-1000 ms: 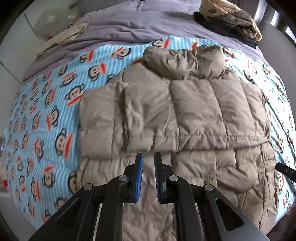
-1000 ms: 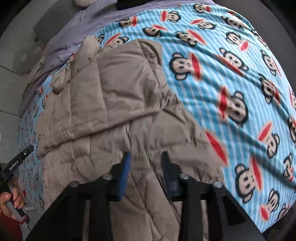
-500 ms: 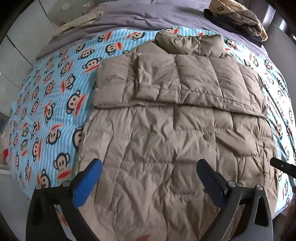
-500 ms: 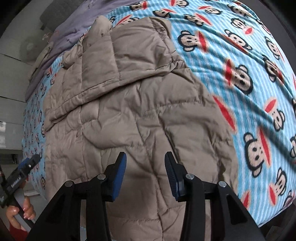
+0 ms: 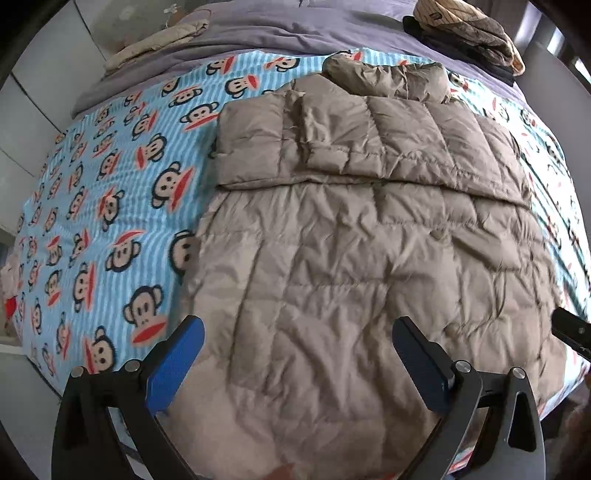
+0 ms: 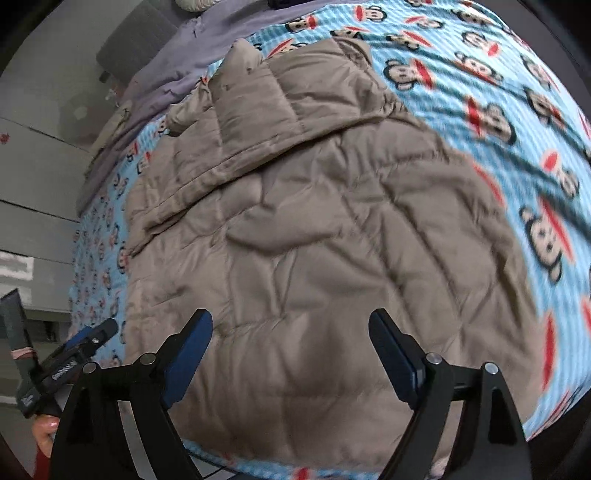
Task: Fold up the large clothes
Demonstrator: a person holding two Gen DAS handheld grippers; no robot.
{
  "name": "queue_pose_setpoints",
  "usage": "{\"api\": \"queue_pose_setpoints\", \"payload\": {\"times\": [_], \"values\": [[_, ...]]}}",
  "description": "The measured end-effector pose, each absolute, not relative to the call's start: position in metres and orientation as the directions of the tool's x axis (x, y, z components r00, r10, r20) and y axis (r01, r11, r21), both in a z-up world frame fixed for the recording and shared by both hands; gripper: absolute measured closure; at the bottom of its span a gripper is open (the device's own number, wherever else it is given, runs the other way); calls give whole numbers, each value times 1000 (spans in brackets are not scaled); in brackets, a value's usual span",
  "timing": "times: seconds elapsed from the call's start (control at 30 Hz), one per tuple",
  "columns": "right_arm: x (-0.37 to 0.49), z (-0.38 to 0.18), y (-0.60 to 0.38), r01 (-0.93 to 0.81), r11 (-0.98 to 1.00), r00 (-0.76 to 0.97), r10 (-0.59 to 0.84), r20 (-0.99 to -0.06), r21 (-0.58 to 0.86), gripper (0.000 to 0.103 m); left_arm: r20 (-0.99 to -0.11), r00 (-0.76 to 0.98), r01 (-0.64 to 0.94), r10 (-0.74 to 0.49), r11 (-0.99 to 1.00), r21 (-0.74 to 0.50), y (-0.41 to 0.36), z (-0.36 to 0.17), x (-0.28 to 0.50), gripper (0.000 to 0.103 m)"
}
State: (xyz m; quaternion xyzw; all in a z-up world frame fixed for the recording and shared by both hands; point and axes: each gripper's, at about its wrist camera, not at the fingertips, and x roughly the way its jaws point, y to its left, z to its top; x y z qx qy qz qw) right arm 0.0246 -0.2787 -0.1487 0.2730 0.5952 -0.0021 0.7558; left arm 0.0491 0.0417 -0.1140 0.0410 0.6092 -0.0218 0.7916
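Blue-and-white striped fleece with cartoon monkey faces, the blanket [image 5: 110, 206], covers the bed in front of you. At the far left, on the plain lilac bedsheet [image 5: 280, 33], lies a small beige cloth [image 5: 159, 40]. Your left gripper [image 5: 295, 332] hangs over the near edge of the bed with its two blue-padded jaws wide apart and nothing between them; its left finger is over the blanket, its right finger over the coat. The large taupe quilted puffer coat [image 5: 362, 258] lies flat in the middle of the blanket, its hood at the far end and its sleeves folded across the chest in a band. Your right gripper [image 6: 291, 325] is also spread wide and holds nothing, above the near hem of the coat; you see its tip at the right edge of the left camera. At the far right, a heap of beige and dark clothes [image 5: 465, 29] rests on the sheet.
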Motion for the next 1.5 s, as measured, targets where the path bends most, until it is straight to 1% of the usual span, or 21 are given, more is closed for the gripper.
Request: {"api": "queue_pose_setpoints", "payload": {"times": [0.07, 0.17, 0.33, 0.47, 0.6, 0.77, 0.83, 0.9, 1.0, 1.27, 1.5], "values": [[14, -150, -272, 345, 831, 287, 350, -892, 437, 14, -967, 256, 102, 5, 994, 33, 50, -117, 42, 1], [-6, -155, -268, 383, 794, 260, 398, -880, 472, 14, -972, 229, 104, -41, 994, -18, 67, -126, 31, 1], [-53, -159, -279, 493, 727, 276, 389, -879, 477, 14, -965, 160, 86, -209, 977, -197, 101, -141, 3, 1], [-94, -162, -301, 611, 623, 314, 375, -872, 488, 14, -961, 144, 46, -237, 972, -232, 125, -142, -19, 1], [-124, -170, -328, 717, 492, 347, 362, -865, 494, 14, -937, 150, -51, -315, 944, -325, 155, -140, -46, 1], [-143, -181, -359, 769, 349, 406, 379, -832, 535, 14, -921, 141, -181, -362, 905, -384, 171, -148, -70, 1], [-144, -182, -368, 772, 327, 416, 388, -822, 545, 14, -901, 130, -229, -415, 871, -434, 171, -154, -80, 1], [-145, -183, -376, 764, 328, 424, 394, -815, 556, 14, -895, 121, -256, -429, 858, -446, 169, -158, -85, 1], [-144, -189, -381, 765, 315, 421, 416, -806, 562, 14, -906, 100, -290, -410, 859, -421, 161, -166, -89, 1], [-139, -204, -383, 761, 281, 430, 456, -779, 585, 14, -892, 81, -312, -446, 838, -447, 139, -192, -78, 1], [-131, -224, -380, 766, 215, 456, 482, -748, 606, 14, -880, 89, -254, -467, 843, -473, 117, -194, -59, 1]]}}
